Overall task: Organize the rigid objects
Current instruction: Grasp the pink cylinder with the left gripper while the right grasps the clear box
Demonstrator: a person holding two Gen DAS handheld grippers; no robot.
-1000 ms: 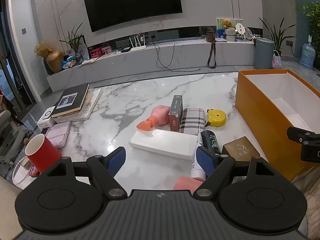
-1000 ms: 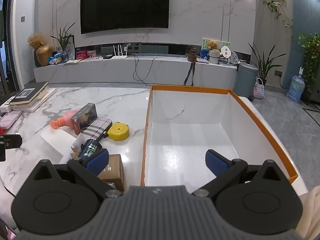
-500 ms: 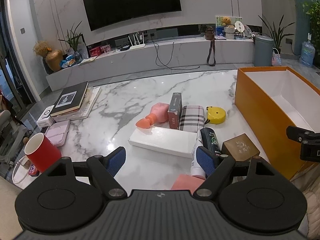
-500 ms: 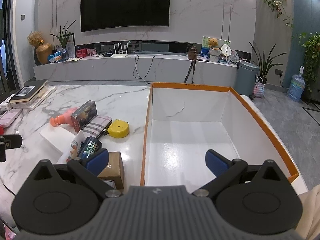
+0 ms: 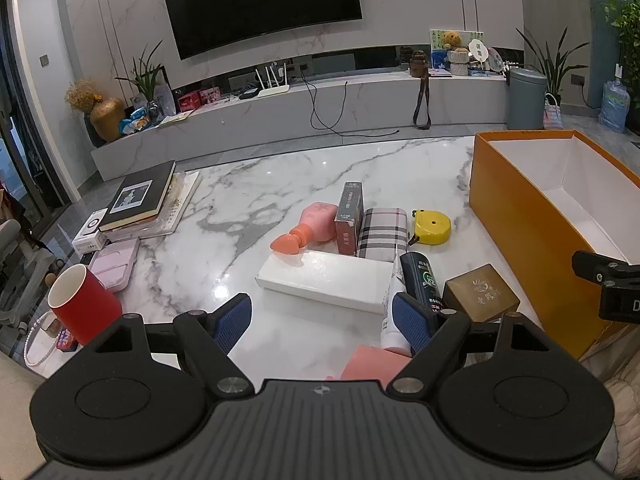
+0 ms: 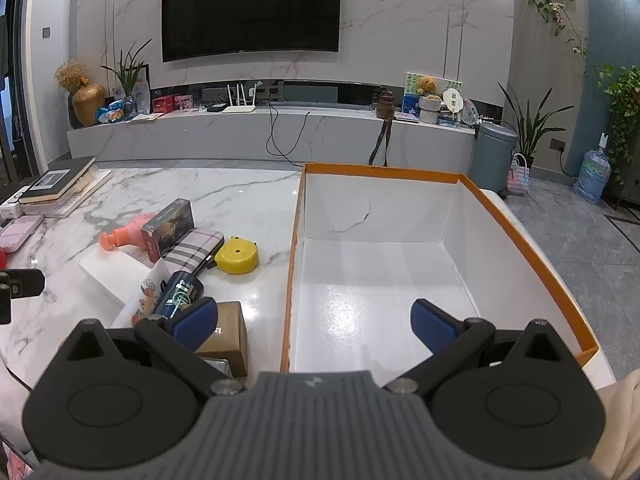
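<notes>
Nothing packed yet: orange box (image 6: 520, 236) was empty, w/ items like tape measure (image 5: 431, 227) & white box (image 5: 326, 285) all on table (image 5: 280, 184). Left gripper (image 5: 322, 320) & right gripper (image 6: 314, 326) fingers both wide, holding nothing

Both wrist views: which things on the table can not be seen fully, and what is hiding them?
- Pink flat object: left wrist view, lower part hidden behind the left gripper body; kind unclear.
- White tube: left wrist view, partly behind a blue fingertip; print too small to read.
- Brown box: right wrist view, near side covered by the right gripper.
- Orange box: near wall hidden in both views.
</notes>
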